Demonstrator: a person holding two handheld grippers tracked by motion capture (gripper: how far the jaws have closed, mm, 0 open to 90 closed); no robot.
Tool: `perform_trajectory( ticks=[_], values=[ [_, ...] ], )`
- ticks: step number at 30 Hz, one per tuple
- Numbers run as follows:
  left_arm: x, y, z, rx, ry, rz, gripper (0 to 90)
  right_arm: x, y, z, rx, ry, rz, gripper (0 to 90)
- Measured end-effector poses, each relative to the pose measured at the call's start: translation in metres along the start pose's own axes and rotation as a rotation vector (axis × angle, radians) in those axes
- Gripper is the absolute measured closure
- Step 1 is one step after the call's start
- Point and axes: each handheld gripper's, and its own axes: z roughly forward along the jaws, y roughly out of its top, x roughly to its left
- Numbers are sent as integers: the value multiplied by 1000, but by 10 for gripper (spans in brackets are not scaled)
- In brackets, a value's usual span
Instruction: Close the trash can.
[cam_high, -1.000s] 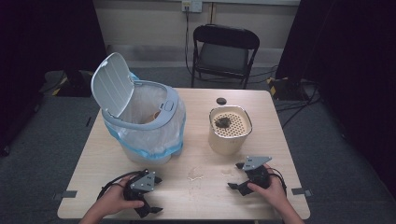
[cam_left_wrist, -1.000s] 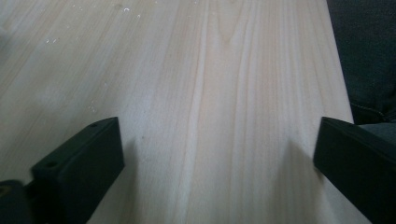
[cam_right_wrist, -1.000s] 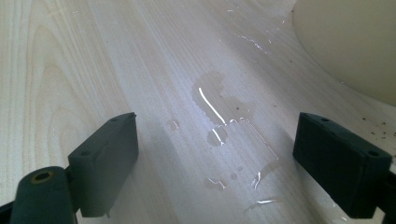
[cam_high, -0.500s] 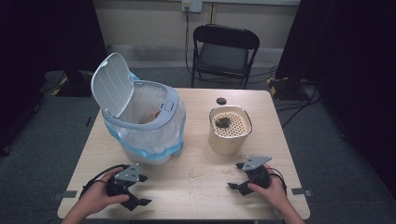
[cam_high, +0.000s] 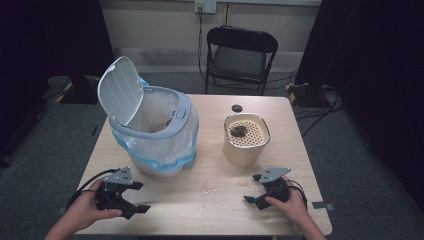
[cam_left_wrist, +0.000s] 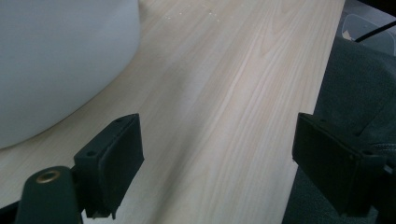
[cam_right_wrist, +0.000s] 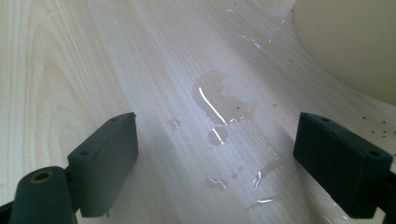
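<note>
My left gripper (cam_high: 139, 197) hovers over the table's front left corner, a hand around it. Its jaws stand open with nothing between them, after closing slightly just now. In the left gripper view, the left gripper (cam_left_wrist: 217, 158) looks along bare wood, with the bin's white wall (cam_left_wrist: 56, 60) at its upper left. My right gripper (cam_high: 253, 189) rests open at the front right, pointing left at a wet spill (cam_high: 210, 186). Seen from the right gripper (cam_right_wrist: 217, 163), the puddle (cam_right_wrist: 219, 121) lies just ahead of the empty jaws.
A white bin (cam_high: 150, 130) with a raised lid and plastic liner stands at mid left. A cream pot (cam_high: 246, 137) with a perforated top and dark residue sits at the right, and again as the cream pot (cam_right_wrist: 355, 42). Behind it lies a small black cap (cam_high: 236, 108). A chair (cam_high: 240, 52) stands beyond the table.
My left gripper has moved left along the front edge and risen a little. The right gripper has stayed where it was.
</note>
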Motion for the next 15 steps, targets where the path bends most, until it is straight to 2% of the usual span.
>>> perform_trajectory(
  ticks=[2,7,15],
  values=[
    [1,1,-7,2,6,-39,164,0,0,0,0,0,0,131],
    [2,2,-21,-13,3,-61,183,0,0,0,0,0,1,131],
    [8,5,-43,-14,39,-80,184,0,0,0,0,-2,2,132]
  ],
)
